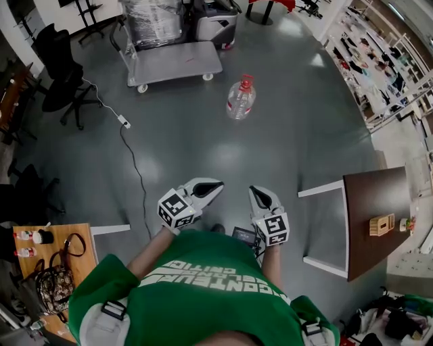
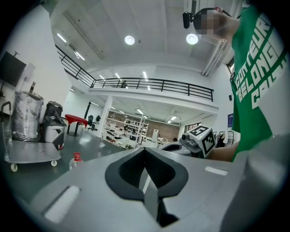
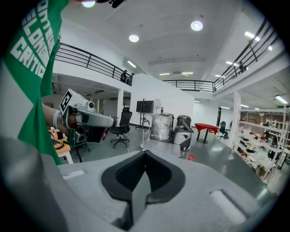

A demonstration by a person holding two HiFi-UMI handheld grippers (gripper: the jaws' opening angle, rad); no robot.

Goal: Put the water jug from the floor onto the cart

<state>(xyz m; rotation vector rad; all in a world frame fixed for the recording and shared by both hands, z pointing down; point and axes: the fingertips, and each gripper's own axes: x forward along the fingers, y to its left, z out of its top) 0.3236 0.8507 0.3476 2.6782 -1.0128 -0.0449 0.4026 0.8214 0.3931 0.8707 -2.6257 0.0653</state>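
The clear plastic red-capped water jug (image 1: 241, 100) stands upright, cap up, on the glossy grey floor (image 1: 223, 155) near the flat grey cart (image 1: 172, 64). The left gripper (image 1: 214, 184) and right gripper (image 1: 256, 192) have their fingers together, empty.

**Hidden and cropped**
In the right gripper view the water jug (image 3: 191, 157) shows only its red cap above the right gripper (image 3: 145, 154); the head view's top edge crops the wrapped load (image 1: 154, 20) on the cart (image 1: 172, 64).
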